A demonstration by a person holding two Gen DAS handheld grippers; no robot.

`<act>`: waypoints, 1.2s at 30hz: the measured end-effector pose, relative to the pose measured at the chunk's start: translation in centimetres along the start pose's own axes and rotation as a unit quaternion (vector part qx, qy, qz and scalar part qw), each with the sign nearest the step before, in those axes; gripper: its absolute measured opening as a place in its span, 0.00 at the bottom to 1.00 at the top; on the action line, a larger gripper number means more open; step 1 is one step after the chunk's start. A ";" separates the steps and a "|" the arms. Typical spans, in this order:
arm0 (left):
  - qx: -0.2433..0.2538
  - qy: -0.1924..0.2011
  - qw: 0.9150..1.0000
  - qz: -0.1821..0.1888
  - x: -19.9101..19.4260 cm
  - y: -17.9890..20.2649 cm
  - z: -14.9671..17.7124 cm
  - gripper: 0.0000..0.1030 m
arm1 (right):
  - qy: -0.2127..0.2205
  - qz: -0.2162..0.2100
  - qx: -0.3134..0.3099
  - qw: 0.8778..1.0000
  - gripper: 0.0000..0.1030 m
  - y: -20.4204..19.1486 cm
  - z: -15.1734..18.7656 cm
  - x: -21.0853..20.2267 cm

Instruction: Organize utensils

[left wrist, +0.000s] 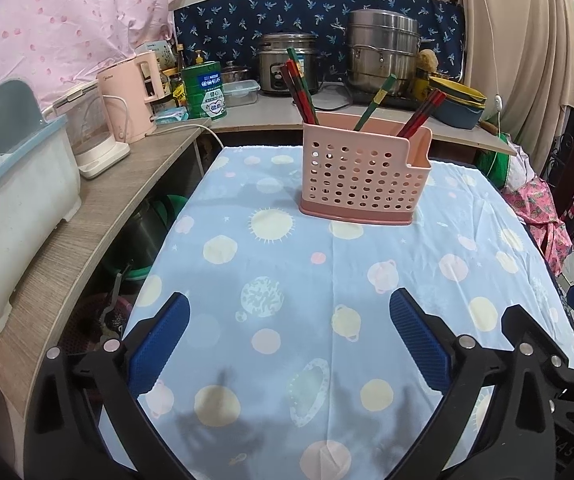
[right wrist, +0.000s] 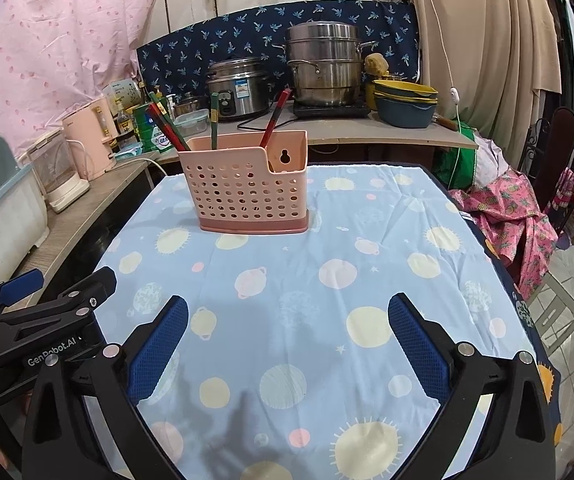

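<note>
A pink perforated utensil holder (left wrist: 361,176) stands upright on the far part of the blue planet-print tablecloth (left wrist: 287,264); it also shows in the right wrist view (right wrist: 247,196). Several red and green chopsticks (left wrist: 301,88) lean in its compartments, also seen in the right wrist view (right wrist: 167,126). My left gripper (left wrist: 289,308) is open and empty, low over the near part of the cloth. My right gripper (right wrist: 287,310) is open and empty, to the right of the left one, well short of the holder.
A wooden counter (left wrist: 99,208) at the left carries a white dish bin (left wrist: 15,200) and pink kettle (left wrist: 129,96). The back shelf holds a rice cooker (right wrist: 239,88), steel steamer pot (right wrist: 325,68) and stacked bowls (right wrist: 405,106). Clothes (right wrist: 507,216) pile at the right.
</note>
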State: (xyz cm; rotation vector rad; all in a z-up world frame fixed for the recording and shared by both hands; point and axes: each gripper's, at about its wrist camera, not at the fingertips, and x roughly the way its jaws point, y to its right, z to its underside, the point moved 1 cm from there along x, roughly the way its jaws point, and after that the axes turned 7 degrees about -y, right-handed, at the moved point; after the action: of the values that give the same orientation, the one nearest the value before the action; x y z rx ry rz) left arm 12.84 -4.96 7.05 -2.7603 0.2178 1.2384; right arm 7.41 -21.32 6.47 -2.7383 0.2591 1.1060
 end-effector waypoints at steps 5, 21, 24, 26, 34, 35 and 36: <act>0.000 -0.003 1.000 -0.002 0.2 0.1 0.1 0.93 | -0.001 0.006 -0.004 1.000 0.94 -0.1 0.1 0.2; 0.004 -0.009 1.000 -0.013 0.9 0.3 0.2 0.93 | -0.009 0.014 -0.002 1.000 0.94 0.4 0.2 1.0; 0.005 -0.009 1.000 -0.014 1.0 0.4 0.2 0.93 | -0.011 0.014 -0.002 1.000 0.94 0.5 0.2 1.2; 0.004 -0.009 1.000 -0.015 1.0 0.4 0.2 0.93 | -0.013 0.015 -0.003 1.000 0.94 0.5 0.2 1.3; 0.001 -0.011 1.000 -0.018 1.3 0.2 0.1 0.93 | -0.014 0.016 -0.004 1.000 0.94 0.4 0.2 1.6; 0.000 -0.011 1.000 -0.018 1.4 0.2 0.2 0.93 | -0.015 0.016 -0.003 1.000 0.94 0.3 0.2 1.6; 0.001 -0.011 1.000 -0.018 1.4 0.2 0.1 0.93 | -0.016 0.016 -0.003 1.000 0.94 0.3 0.2 1.6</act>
State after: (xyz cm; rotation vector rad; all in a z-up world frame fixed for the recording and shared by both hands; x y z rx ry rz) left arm 13.60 -5.24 5.92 -2.7350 0.1651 1.2594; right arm 8.35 -21.72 5.12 -2.7291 0.2962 1.1587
